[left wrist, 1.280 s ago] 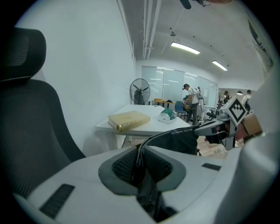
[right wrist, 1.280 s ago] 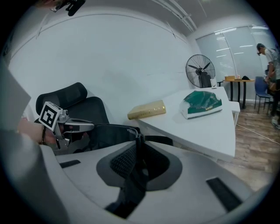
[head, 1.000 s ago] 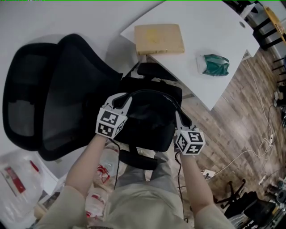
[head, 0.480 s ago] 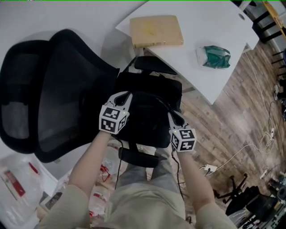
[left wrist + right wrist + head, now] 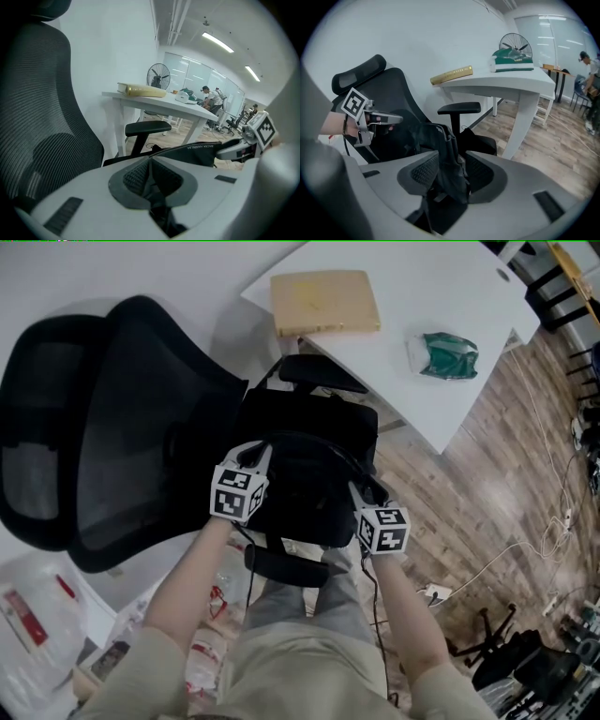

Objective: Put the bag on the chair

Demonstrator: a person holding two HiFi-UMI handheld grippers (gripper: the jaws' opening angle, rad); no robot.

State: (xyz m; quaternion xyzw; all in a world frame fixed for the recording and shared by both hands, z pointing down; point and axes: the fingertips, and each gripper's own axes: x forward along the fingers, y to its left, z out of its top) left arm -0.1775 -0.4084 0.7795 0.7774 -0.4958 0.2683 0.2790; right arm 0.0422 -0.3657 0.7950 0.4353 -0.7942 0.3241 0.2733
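Note:
The black bag rests on the seat of the black mesh office chair, between its armrests. My left gripper is at the bag's left side, shut on a thin fold of the bag's strap. My right gripper is at the bag's right side. Its jaws are opening, and the black strap hangs loosely between the pads. From the right gripper view the left gripper shows across the bag.
A white table stands behind the chair with a tan box and a green packet on it. Cables lie on the wood floor at right. Plastic packages lie at lower left.
Both grippers and the bag have sunk a little toward the seat and toward the person. The right gripper's hold on the strap has slackened.

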